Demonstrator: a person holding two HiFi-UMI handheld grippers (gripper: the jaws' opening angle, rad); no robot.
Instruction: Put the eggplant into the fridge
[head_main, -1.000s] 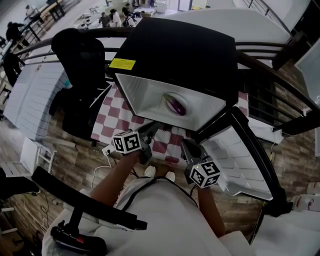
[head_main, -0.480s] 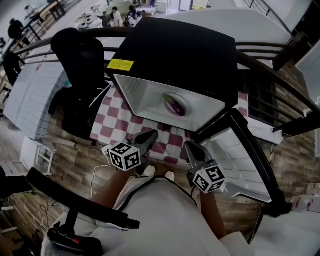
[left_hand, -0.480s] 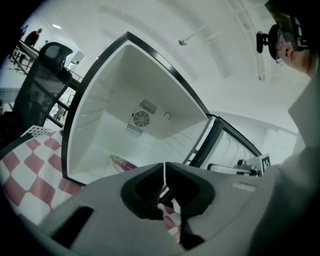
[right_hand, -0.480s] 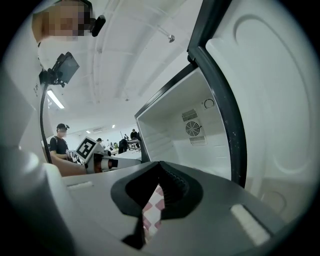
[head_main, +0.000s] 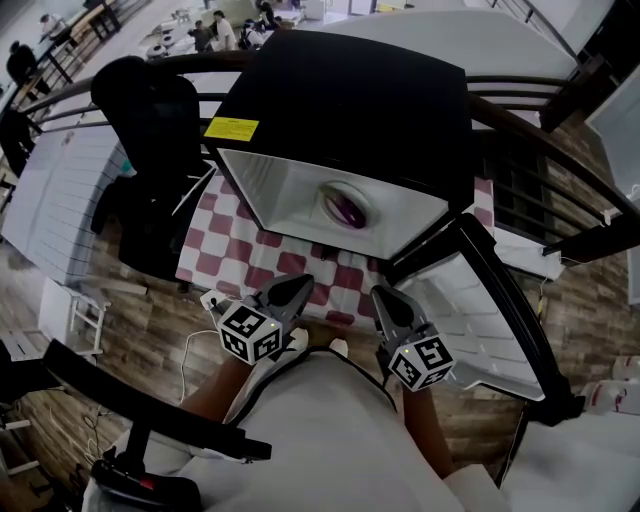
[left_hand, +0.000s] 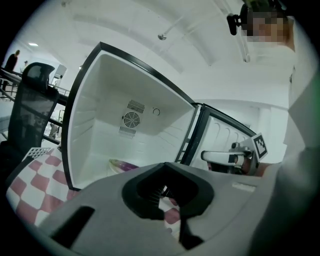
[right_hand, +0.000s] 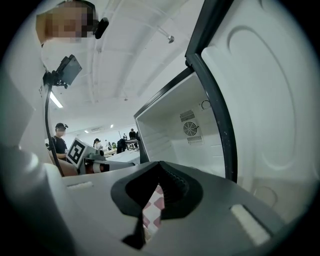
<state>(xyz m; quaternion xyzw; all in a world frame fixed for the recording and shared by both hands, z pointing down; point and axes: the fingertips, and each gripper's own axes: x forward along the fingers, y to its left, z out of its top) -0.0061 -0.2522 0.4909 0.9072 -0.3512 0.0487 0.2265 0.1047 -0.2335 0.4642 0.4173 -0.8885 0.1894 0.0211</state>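
Already stowed: eggplant (head_main: 347, 207), inside fridge (head_main: 300, 190)
Left gripper (head_main: 298, 285): jaws just closed, empty
Right gripper (head_main: 383, 296): jaws together, empty

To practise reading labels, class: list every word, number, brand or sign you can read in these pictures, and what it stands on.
No legible text.
Yellow rectangular sticker on top of the black mini fridge: print too small and blurred to read.
Black-and-white square markers on the left gripper and right gripper: patterns only, no words.
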